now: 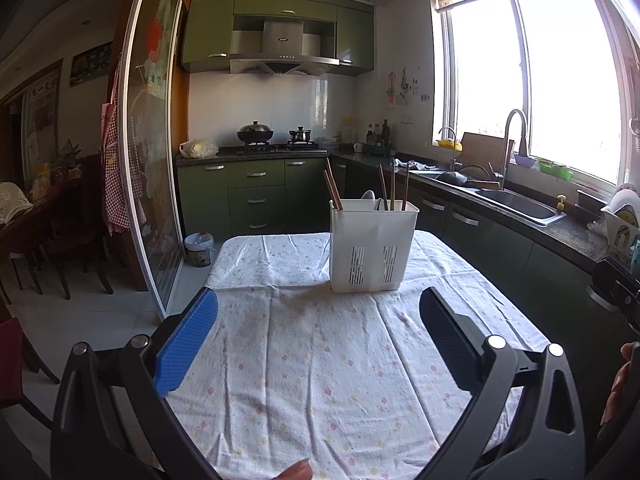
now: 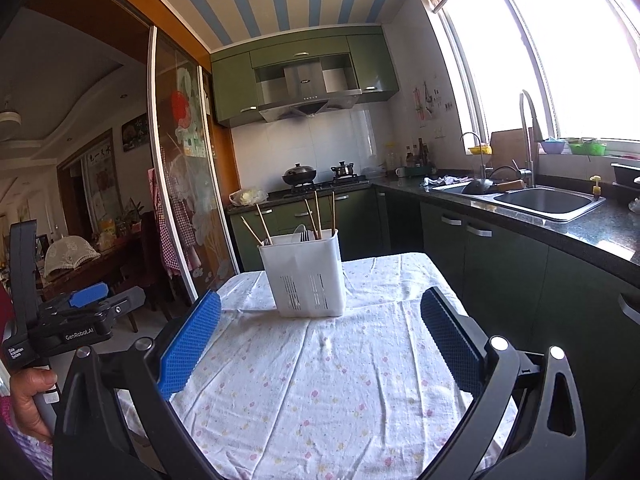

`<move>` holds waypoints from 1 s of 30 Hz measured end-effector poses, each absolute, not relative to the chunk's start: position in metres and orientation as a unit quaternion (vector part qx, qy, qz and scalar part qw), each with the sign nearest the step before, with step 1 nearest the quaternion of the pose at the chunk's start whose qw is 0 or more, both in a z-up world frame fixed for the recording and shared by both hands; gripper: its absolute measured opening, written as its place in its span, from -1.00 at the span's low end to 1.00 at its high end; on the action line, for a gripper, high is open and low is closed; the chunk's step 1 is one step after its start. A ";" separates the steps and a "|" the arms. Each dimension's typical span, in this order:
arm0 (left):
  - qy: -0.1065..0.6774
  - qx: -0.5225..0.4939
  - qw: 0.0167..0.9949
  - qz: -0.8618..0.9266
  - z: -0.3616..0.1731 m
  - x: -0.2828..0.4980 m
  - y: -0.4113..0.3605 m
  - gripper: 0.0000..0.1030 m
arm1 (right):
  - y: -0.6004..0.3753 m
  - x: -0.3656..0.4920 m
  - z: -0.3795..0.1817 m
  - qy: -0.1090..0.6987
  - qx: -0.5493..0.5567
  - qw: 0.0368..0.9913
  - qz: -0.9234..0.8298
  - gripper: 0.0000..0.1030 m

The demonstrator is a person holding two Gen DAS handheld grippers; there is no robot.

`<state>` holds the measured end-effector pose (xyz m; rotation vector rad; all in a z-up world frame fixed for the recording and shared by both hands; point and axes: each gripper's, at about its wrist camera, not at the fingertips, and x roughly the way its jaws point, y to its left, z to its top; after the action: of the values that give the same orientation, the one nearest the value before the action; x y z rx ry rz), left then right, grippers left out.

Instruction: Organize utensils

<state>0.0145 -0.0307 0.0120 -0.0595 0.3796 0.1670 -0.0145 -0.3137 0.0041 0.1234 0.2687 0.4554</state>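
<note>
A white plastic utensil holder (image 1: 373,250) stands upright on the far part of the table; it also shows in the right wrist view (image 2: 306,274). Several wooden chopsticks (image 1: 333,190) stick out of it, and a spoon and fork heads (image 2: 305,235) show at its rim. My left gripper (image 1: 318,312) is open and empty, held above the cloth in front of the holder. My right gripper (image 2: 320,314) is open and empty, also short of the holder. The left gripper's body (image 2: 86,312) shows at the left of the right wrist view.
The table carries a white flowered cloth (image 1: 320,380). A dark counter with a sink (image 1: 520,204) and tap runs along the right. A stove with pots (image 1: 256,134) stands at the back. A glass sliding door (image 1: 152,160) and dining chairs stand left.
</note>
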 end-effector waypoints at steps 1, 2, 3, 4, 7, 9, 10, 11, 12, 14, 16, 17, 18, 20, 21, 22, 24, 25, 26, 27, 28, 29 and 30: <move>0.189 -0.031 0.978 0.083 0.012 0.014 -0.030 0.87 | -0.313 -0.015 0.004 0.133 0.059 0.964 0.224 0.91; 0.189 -0.032 0.978 0.083 0.012 0.014 -0.030 0.86 | -0.312 -0.015 0.004 0.134 0.058 0.964 0.224 0.91; 0.189 -0.033 0.978 0.083 0.012 0.015 -0.030 0.87 | -0.312 -0.014 0.004 0.135 0.058 0.963 0.225 0.91; 0.189 -0.033 0.978 0.084 0.012 0.014 -0.029 0.86 | -0.311 -0.013 0.004 0.136 0.059 0.963 0.225 0.91; 0.189 -0.029 0.977 0.089 0.012 0.014 -0.030 0.86 | -0.311 -0.010 0.003 0.139 0.057 0.963 0.225 0.91; 0.190 -0.028 0.977 0.089 0.012 0.014 -0.030 0.86 | -0.311 -0.008 0.003 0.140 0.060 0.962 0.225 0.91; 0.191 -0.028 0.977 0.088 0.012 0.014 -0.030 0.87 | -0.312 -0.008 0.003 0.141 0.060 0.962 0.225 0.91; 0.192 -0.028 0.977 0.088 0.012 0.015 -0.030 0.87 | -0.312 -0.007 0.003 0.141 0.061 0.962 0.224 0.91; 0.193 -0.028 0.977 0.089 0.012 0.015 -0.030 0.86 | -0.313 -0.006 0.003 0.141 0.061 0.962 0.224 0.91; 0.194 -0.027 0.977 0.089 0.012 0.015 -0.031 0.87 | -0.313 -0.006 0.003 0.141 0.062 0.962 0.224 0.91; 0.194 -0.028 0.977 0.089 0.012 0.015 -0.031 0.87 | -0.313 -0.006 0.003 0.141 0.062 0.962 0.225 0.91; 0.194 -0.028 0.977 0.089 0.012 0.015 -0.031 0.87 | -0.313 -0.006 0.003 0.141 0.062 0.962 0.225 0.91; 0.194 -0.027 0.977 0.089 0.012 0.015 -0.031 0.86 | -0.313 -0.006 0.003 0.140 0.062 0.962 0.225 0.91; 0.193 -0.027 0.977 0.089 0.011 0.016 -0.031 0.86 | -0.313 -0.006 0.003 0.141 0.062 0.962 0.225 0.91; 0.194 -0.027 0.977 0.089 0.011 0.016 -0.031 0.86 | -0.313 -0.006 0.003 0.141 0.063 0.962 0.225 0.91; 0.193 -0.027 0.977 0.089 0.011 0.016 -0.031 0.86 | -0.314 -0.005 0.003 0.141 0.063 0.962 0.225 0.91; 0.194 -0.027 0.976 0.091 0.011 0.016 -0.031 0.87 | -0.314 -0.005 0.003 0.143 0.064 0.962 0.225 0.91; 0.194 -0.026 0.976 0.091 0.011 0.016 -0.031 0.87 | -0.314 -0.005 0.003 0.143 0.065 0.962 0.225 0.91; 0.194 -0.026 0.976 0.091 0.011 0.016 -0.031 0.87 | -0.314 -0.005 0.003 0.143 0.065 0.962 0.225 0.91; 0.194 -0.026 0.976 0.092 0.011 0.016 -0.031 0.86 | -0.314 -0.005 0.003 0.143 0.065 0.962 0.225 0.91; 0.194 -0.027 0.976 0.092 0.011 0.016 -0.031 0.86 | -0.314 -0.005 0.003 0.143 0.065 0.962 0.224 0.91; 0.194 -0.027 0.976 0.091 0.011 0.016 -0.030 0.87 | -0.314 -0.005 0.003 0.142 0.065 0.962 0.224 0.91; 0.194 -0.027 0.976 0.091 0.011 0.015 -0.031 0.86 | -0.314 -0.004 0.003 0.143 0.064 0.962 0.225 0.91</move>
<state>0.0155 -0.0306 0.0111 -0.0545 0.3907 0.1838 -0.0045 -0.3142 0.0029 0.1304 0.2895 0.4558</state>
